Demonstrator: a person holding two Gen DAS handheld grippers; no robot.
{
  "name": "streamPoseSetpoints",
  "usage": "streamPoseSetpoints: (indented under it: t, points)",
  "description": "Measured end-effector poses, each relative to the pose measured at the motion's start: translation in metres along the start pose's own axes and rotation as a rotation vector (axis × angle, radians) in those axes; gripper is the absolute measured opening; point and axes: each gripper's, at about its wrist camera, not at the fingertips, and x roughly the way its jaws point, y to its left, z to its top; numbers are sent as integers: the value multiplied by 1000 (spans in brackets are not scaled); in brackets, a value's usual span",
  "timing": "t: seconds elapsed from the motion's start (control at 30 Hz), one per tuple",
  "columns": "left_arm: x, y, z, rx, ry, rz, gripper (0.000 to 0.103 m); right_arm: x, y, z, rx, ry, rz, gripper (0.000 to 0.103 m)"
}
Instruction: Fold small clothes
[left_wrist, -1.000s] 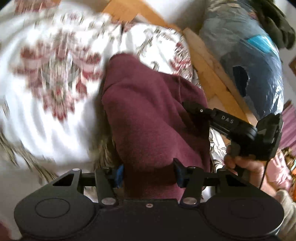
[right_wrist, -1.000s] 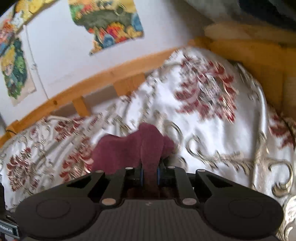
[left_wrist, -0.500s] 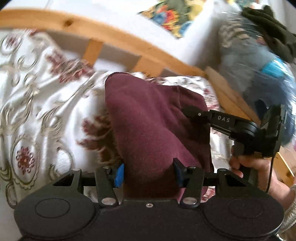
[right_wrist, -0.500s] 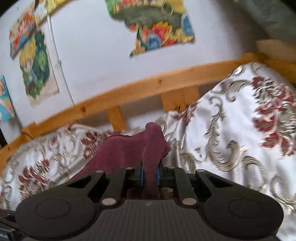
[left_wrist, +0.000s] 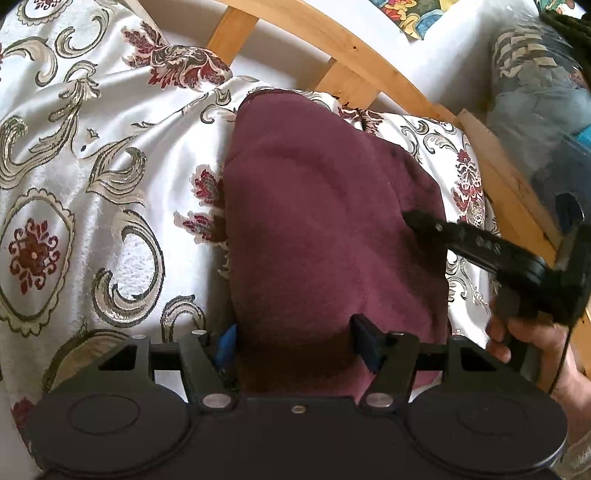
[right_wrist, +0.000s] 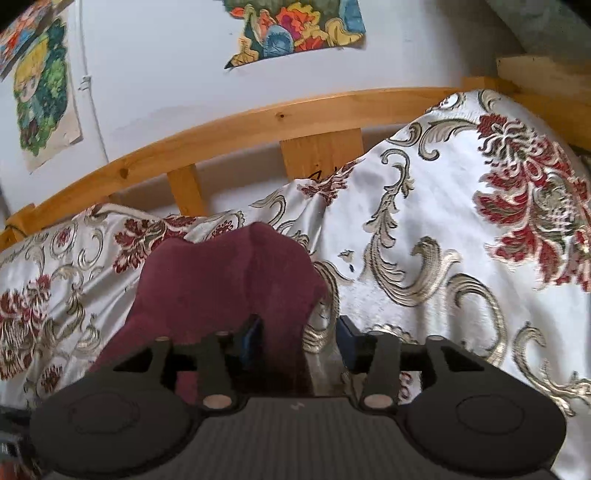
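Left wrist: maroon garment, both grippers opening

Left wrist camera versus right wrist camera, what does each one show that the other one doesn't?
Only the left wrist view shows the right tool reaching in at the maroon garment's edge, the hand holding it, and a plastic-wrapped bundle beyond the bed rail. Only the right wrist view shows two colourful pictures on the wall, one high in the middle and one at the left. Both show the garment lying on the floral bedspread, the wooden bed rail, and cloth between each tool's own open jaws, which have just been opening.
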Motion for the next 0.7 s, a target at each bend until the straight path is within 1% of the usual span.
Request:
streamPoseSetpoints:
  t: [0.03, 0.07, 0.13, 0.17, 0.37, 0.4, 0.47, 0.57, 0.7]
  points:
    - [1, 0, -1, -3, 0, 1, 69, -4, 1, -3, -24, -3, -11, 69]
    - [2, 0, -1, -9, 0, 3, 72, -8, 2, -7, -53, -11, -32, 75]
    - [3, -2, -2, -8, 2, 13, 74, -16, 5, -15, -96, -25, -72, 78]
    - [3, -4, -2, -2, -1, 22, 75, -20, 6, -18, -102, -25, -78, 80]
    - [-10, -19, 1, 30, -25, 90, 87, -48, 14, -26, -88, -74, -112, 94]
    - [-15, -22, 2, 38, -40, 102, 88, -55, 17, -25, -92, -89, -117, 95]
    - [-28, -29, 2, 57, -83, 122, 96, -69, 24, -24, -106, -121, -124, 100]
    - [-48, -38, 3, 82, -139, 139, 98, -91, 36, -23, -132, -183, -128, 103]
    - [-78, -49, 1, 105, -199, 160, 102, -121, 50, -22, -167, -248, -119, 103]
